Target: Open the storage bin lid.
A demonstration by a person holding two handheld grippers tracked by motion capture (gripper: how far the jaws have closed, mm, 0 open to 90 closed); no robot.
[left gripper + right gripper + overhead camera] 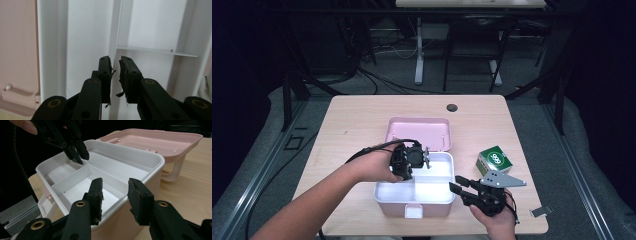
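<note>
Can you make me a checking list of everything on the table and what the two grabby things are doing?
Surface: light wooden table, dark round hole at the far edge.
Job's things: pink plastic box with white divided tray, lid folded back.
Clutter: green and white carton; small grey piece.
Grippers: left gripper over a divider wall, jaws a little apart; right gripper open at the rim.
Cables: black cable from left gripper.
Surroundings: grey floor, desk legs.

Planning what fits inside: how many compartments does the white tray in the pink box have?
3: one long compartment along the lid side, one under the left gripper, one nearest the right gripper.
</note>
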